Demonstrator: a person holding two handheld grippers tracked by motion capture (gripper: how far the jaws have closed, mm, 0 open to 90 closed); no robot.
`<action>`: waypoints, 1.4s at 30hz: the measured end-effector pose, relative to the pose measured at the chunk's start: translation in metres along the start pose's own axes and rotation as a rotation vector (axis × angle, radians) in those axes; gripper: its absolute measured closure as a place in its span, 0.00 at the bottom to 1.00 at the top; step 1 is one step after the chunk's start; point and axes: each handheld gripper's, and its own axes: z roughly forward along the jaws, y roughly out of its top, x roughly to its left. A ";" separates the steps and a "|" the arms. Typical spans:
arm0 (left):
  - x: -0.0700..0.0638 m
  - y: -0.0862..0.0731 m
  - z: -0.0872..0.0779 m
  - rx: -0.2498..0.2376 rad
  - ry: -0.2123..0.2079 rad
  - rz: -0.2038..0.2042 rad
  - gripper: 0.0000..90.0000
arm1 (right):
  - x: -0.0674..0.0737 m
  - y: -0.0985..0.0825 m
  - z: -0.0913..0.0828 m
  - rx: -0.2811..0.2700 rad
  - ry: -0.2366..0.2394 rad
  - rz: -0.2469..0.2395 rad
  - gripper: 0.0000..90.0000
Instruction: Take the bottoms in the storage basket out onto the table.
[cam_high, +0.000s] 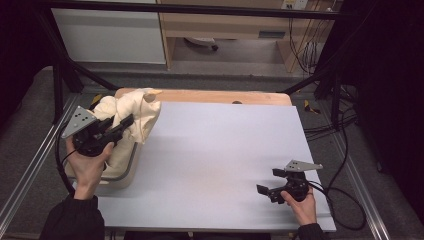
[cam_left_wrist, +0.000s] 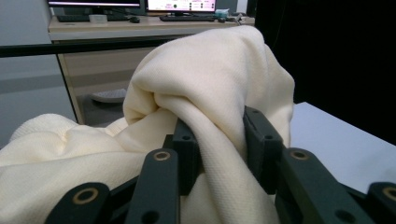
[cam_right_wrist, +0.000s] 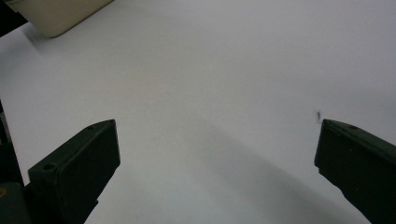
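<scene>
A cream cloth (cam_high: 136, 111) is bunched at the table's left, partly over a beige tub (cam_high: 123, 171). My left gripper (cam_high: 128, 121) is shut on a fold of the cloth. In the left gripper view the cream cloth (cam_left_wrist: 210, 70) is pinched between the two black jaws of the left gripper (cam_left_wrist: 218, 136) and bulges above them. At the table's front right, my right gripper (cam_high: 269, 181) stands open just above the white tabletop (cam_high: 220, 150). Its jaws are wide apart in the right gripper view (cam_right_wrist: 217, 149), with nothing between them.
The beige tub's corner (cam_right_wrist: 60, 14) lies at the far top left in the right gripper view. A wooden board edge (cam_high: 215, 96) runs along the table's back. Cables (cam_high: 345, 165) trail off the right side. Black frame bars (cam_high: 60, 75) stand around the table.
</scene>
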 end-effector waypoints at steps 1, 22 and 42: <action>-0.001 0.000 0.001 -0.001 -0.004 0.000 0.77 | 0.000 0.000 0.000 -0.001 -0.001 -0.001 0.01; -0.026 0.002 0.018 0.005 -0.058 0.020 0.77 | 0.000 0.000 0.000 -0.001 0.000 0.000 0.01; -0.050 0.001 0.037 0.002 -0.113 0.014 0.77 | 0.000 0.000 0.000 0.002 0.002 0.001 0.01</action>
